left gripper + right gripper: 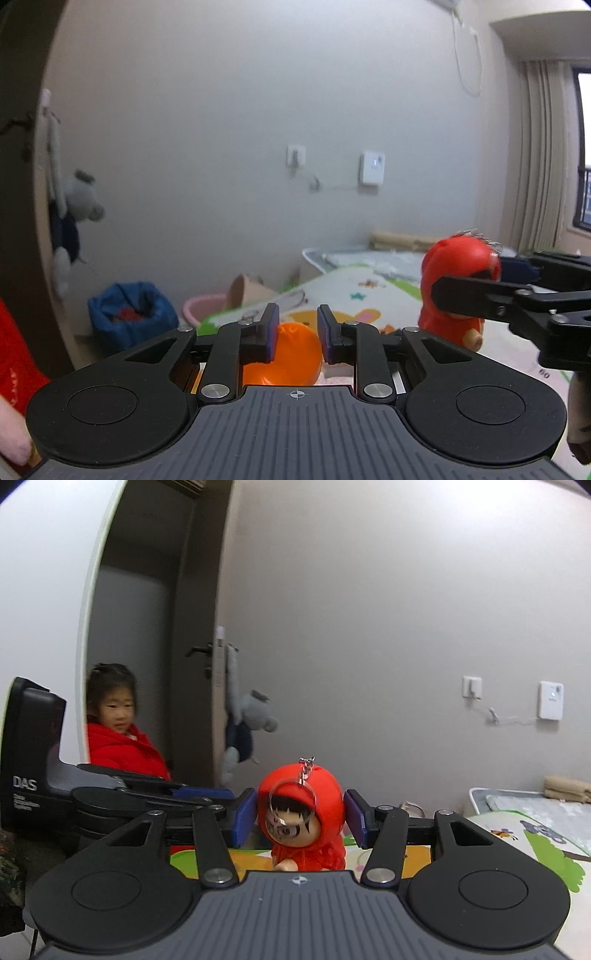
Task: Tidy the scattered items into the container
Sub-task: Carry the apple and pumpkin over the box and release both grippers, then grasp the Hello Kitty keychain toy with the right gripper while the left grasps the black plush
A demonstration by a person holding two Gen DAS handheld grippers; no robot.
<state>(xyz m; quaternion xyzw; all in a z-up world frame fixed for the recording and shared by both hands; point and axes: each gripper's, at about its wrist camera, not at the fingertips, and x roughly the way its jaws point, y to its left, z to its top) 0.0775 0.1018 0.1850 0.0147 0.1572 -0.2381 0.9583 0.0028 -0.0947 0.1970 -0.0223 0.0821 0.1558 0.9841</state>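
Right gripper clamped on the head of a red hooded doll — blue pads pressed to both sides, keyring hanging over its face, lifted above the play mat. Left gripper beside the doll, jaws narrowly parted around an orange plastic piece, contact impossible to tell. Beyond the mat's far edge — a pink basin and a blue bag. Behind the doll, by the doorway, a person in a red jacket.

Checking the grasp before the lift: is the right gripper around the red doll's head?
Yes: in the right wrist view the doll's head sits between the right gripper's two blue fingers.
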